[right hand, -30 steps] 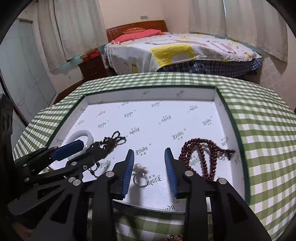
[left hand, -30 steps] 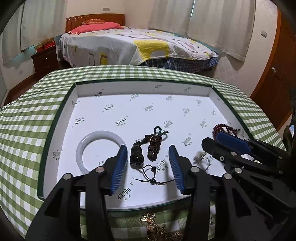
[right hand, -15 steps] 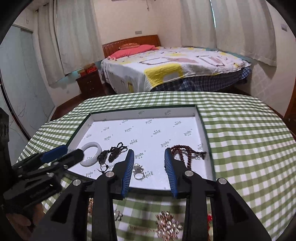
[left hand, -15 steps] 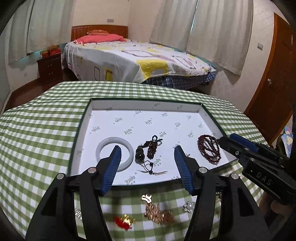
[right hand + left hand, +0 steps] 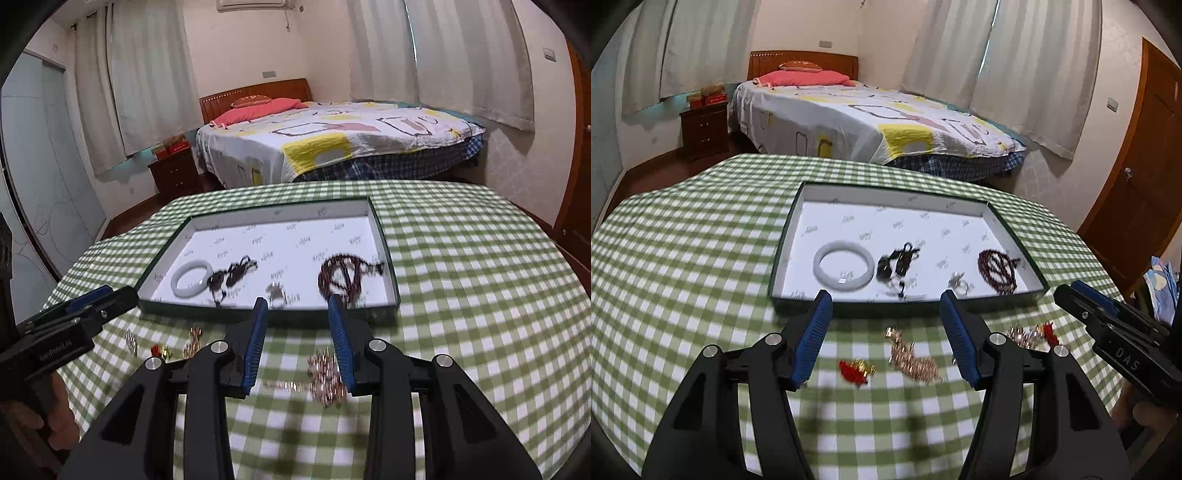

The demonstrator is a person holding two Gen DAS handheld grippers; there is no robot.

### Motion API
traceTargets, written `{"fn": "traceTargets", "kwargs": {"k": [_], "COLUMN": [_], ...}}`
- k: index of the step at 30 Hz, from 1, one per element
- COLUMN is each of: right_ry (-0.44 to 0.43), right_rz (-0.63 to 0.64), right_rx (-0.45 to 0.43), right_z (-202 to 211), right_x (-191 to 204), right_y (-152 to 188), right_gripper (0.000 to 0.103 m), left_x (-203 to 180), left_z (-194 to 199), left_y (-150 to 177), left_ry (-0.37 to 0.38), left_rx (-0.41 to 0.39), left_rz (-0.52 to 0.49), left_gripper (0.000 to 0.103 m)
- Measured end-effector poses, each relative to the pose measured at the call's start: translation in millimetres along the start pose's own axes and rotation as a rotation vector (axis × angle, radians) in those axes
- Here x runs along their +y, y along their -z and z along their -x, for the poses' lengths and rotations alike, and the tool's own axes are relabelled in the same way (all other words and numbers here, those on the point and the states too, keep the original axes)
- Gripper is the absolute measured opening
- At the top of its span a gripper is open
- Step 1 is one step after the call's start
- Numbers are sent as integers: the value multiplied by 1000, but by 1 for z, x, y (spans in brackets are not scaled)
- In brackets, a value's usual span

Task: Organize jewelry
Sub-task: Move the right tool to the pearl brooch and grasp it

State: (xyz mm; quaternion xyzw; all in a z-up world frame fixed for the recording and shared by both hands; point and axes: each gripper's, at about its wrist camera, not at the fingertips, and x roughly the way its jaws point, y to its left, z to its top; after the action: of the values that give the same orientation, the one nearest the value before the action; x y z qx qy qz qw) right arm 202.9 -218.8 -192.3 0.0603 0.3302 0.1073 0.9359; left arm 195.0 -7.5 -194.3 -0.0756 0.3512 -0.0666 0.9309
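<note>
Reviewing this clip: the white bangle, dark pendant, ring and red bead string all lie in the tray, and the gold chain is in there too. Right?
Not quite. The gold chain lies on the checked tablecloth in front of the tray, as the left wrist view shows. The white bangle, dark pendant, ring and red bead string are inside.

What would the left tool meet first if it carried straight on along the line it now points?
Probably the gold chain lying on the checked tablecloth, between the open left tool's fingers and short of the box; depth is uncertain.

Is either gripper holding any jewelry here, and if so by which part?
Nothing is held: left gripper and right gripper both hang open and empty.
</note>
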Motion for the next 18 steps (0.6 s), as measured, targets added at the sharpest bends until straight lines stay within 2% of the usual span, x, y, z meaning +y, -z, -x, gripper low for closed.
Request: {"fn": "traceTargets", "kwargs": {"k": [10, 18], "right_ry": [5, 21], "right_rz": [-3, 0], "right_rx": [65, 92], "right_z": [0, -9], "right_x": [1, 0], "right_y": [36, 43], "right_gripper": [35, 35], "left_x": [16, 21], "left_z": [17, 14], "left_y": [29, 38], "left_ry": [-26, -31], "left_rx": [42, 66], "left_rz": [35, 48], "left_gripper": [59, 59]}}
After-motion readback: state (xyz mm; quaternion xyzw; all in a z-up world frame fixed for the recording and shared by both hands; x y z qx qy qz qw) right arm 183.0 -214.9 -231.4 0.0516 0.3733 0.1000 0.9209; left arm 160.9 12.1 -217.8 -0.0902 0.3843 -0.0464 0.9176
